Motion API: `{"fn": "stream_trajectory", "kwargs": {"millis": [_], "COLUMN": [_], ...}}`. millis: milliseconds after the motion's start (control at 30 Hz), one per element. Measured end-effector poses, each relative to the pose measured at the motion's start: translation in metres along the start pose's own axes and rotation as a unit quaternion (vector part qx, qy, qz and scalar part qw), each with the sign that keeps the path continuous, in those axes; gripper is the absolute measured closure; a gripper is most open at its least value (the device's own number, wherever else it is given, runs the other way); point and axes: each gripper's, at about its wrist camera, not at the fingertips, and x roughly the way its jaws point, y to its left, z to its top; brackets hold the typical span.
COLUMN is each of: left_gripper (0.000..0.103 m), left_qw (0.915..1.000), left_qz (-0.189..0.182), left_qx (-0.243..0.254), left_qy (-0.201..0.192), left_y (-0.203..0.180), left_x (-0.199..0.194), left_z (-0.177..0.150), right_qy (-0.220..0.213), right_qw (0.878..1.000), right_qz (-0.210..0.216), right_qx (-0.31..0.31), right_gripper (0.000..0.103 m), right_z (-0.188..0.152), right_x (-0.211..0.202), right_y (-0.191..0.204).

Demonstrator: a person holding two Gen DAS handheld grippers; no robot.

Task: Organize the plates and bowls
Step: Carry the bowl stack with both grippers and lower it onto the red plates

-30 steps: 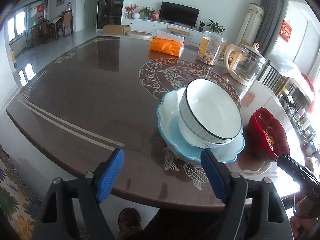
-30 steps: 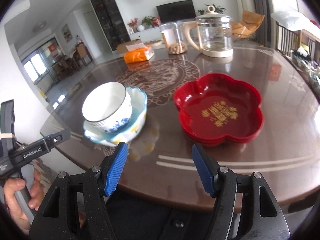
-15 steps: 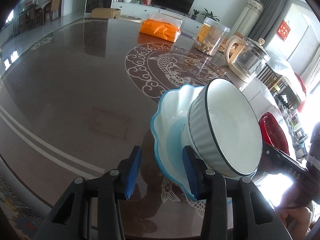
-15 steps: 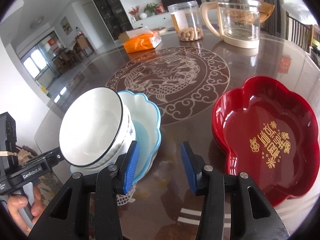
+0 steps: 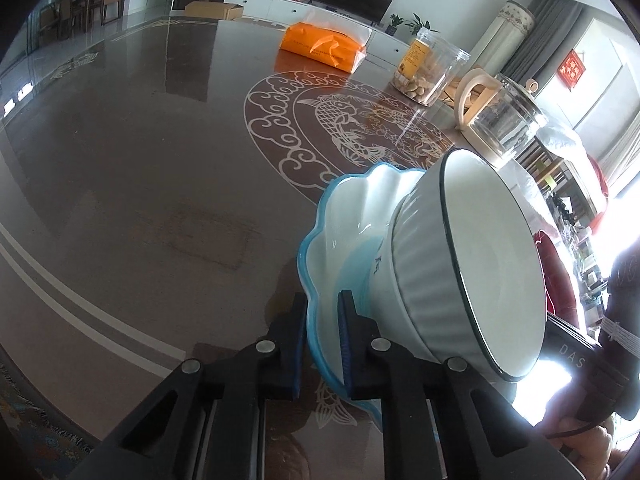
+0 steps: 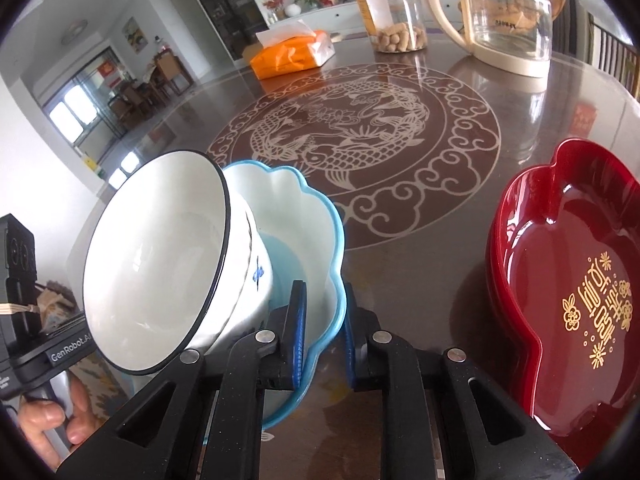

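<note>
both claws clamped on the blue scalloped plate

the left gripper (image 5: 322, 338) reaches forward and low from the near table edge, its fingers level with the rim of the blue scalloped plate (image 5: 344, 232). its blue pads are nearly closed, one on the outside of the rim and one on the inside, pinching the plate wall between them.

the right gripper (image 6: 323, 332) comes in from the opposite side of the same plate (image 6: 304, 216), likewise low and pointing across the table (image 6: 400, 280). its pads too are drawn close together with the plate's wavy rim caught between them, the inner pad lying just beside the white bowl (image 6: 160, 256).

that white bowl (image 5: 460, 276), dark-rimmed with ribbed sides, sits inside the blue plate and leans over, its mouth tilted toward the left gripper's side. whether the plate is off the table cannot be told.

right of the blue plate, a red flower-shaped tray (image 6: 576, 280) with gold characters lies on the table, apart from it. beyond the plate stand an orange tissue pack (image 6: 292, 54), a clear jar (image 6: 394, 12) and a glass kettle (image 6: 500, 12).
</note>
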Motion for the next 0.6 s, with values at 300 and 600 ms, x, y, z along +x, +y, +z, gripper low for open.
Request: {"fn": "stream_trajectory", "kwargs": {"millis": [300, 600], "left_gripper": [0.091, 0.092], "left_qw": [0.9992, 0.9956], "left_qz": [0.008, -0.043], "left_qx": [0.028, 0.077], "left_qy": [-0.027, -0.031], "left_y": [-0.034, -0.120], "left_x": [-0.034, -0.034], "left_z": [0.009, 0.030], "right_qy": [-0.028, -0.079], "right_qw": [0.999, 0.996], "right_qz": [0.017, -0.017], "right_qx": [0.015, 0.041], "right_gripper": [0.085, 0.085], "right_z": [0.010, 0.025], "right_x": [-0.034, -0.104], "right_y": [-0.002, -0.044]}}
